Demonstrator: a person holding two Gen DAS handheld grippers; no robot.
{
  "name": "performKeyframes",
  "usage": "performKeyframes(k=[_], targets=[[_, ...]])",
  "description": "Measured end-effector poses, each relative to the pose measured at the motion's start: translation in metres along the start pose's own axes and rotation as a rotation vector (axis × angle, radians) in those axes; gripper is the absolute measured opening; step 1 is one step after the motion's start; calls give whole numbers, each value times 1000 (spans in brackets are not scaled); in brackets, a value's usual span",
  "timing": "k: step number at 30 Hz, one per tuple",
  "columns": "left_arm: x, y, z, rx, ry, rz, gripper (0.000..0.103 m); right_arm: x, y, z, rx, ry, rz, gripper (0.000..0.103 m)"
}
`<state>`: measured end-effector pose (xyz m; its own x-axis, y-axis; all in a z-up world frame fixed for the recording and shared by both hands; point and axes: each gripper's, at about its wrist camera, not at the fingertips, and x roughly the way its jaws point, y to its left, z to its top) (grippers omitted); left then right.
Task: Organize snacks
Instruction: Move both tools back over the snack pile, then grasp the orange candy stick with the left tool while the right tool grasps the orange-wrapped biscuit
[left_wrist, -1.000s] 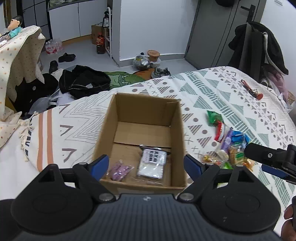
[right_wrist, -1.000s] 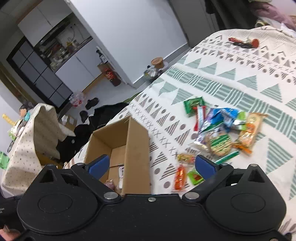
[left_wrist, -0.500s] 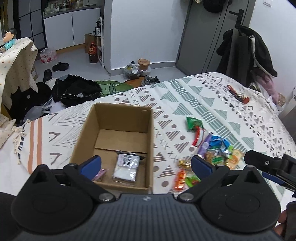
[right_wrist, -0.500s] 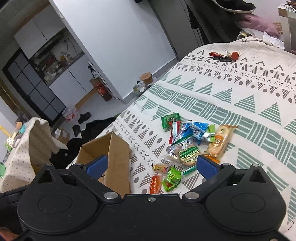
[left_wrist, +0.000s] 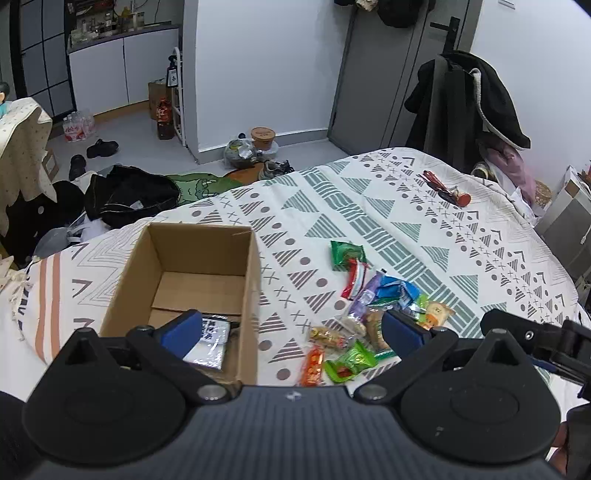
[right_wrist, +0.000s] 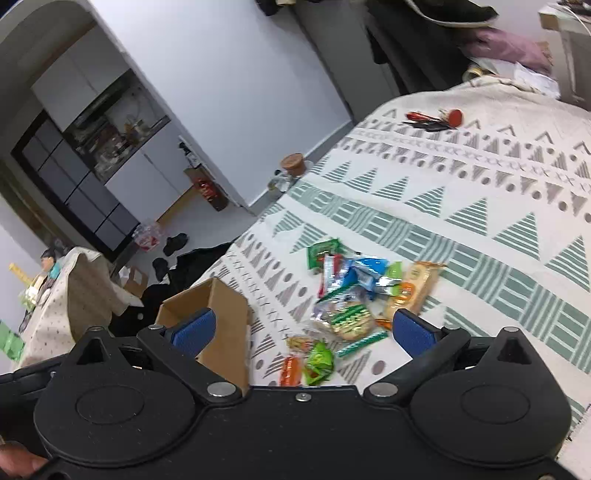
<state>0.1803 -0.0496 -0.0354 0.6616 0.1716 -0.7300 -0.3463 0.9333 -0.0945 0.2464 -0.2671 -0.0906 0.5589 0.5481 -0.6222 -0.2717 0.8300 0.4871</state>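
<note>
Left wrist view: the left gripper (left_wrist: 291, 328) is held above the bed (left_wrist: 406, 206) with its 2 blue pads (left_wrist: 183, 328) spread wide and nothing between them. Below its left pad stands the open box (left_wrist: 251, 295), on the left part of the patterned cover. Inside the box, at the near end, lies a white packet (left_wrist: 210, 345) with dark print, partly hidden by the pad. The snacks (left_wrist: 362, 306) lie in a loose heap on the cover just right of the box, apart from it: a green pack (left_wrist: 345, 254) farthest, a red-and-white stick (left_wrist: 354, 282) next to it, blue packs (left_wrist: 397, 290) in the middle, an orange pack (left_wrist: 313, 365) and a bright green pack (left_wrist: 351, 363) nearest. Far right on the cover lies a red and black item (left_wrist: 448, 190). The right gripper (left_wrist: 535, 338) shows at the right edge as a black body.

Right wrist view: the right gripper (right_wrist: 301, 328) is released too, pads wide apart and empty, above the near end of the heap (right_wrist: 354, 295). The box corner (right_wrist: 229, 314) sits behind its left pad. A long tan pack (right_wrist: 415, 286) lies at the right of the heap, and the orange pack (right_wrist: 290, 369) and green pack (right_wrist: 319, 362) sit nearest the gripper.
</note>
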Motion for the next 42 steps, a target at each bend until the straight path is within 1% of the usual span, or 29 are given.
performKeyframes(k=[3,7,11,16,20,23,25,26,27,28,29,32,36,42], targets=[[5,-10,0,13,14,-9,103,1,-10,3,21,4,-18,103],[16,-19,-6,-2,38,-28,103,3,-21,4,44,9,-36,103],[31,-27,-15,4,49,-24,102,5,-34,5,94,6,-46,103],[51,-32,-24,0,72,-37,102,10,-46,6,140,5,-73,103],[68,-35,-29,0,78,-35,99,21,-53,5,162,32,-101,103],[82,-38,-32,22,91,-39,89,29,-57,4,169,45,-132,103],[92,-37,-35,21,112,-44,79,32,-60,4,176,48,-140,103],[96,-37,-37,21,122,-46,77,34,-61,5,179,49,-141,103],[100,-36,-39,26,131,-40,71,36,-62,5,180,50,-145,103],[105,-36,-40,38,140,-26,68,38,-64,5,180,54,-148,103],[109,-35,-41,45,148,-14,67,41,-65,5,182,60,-154,103],[120,-29,-45,30,174,-14,63,48,-69,4,185,81,-169,103],[132,-25,-49,44,184,-10,57,53,-74,3,194,97,-179,103],[145,-22,-59,84,201,-20,54,56,-85,2,234,104,-194,103]])
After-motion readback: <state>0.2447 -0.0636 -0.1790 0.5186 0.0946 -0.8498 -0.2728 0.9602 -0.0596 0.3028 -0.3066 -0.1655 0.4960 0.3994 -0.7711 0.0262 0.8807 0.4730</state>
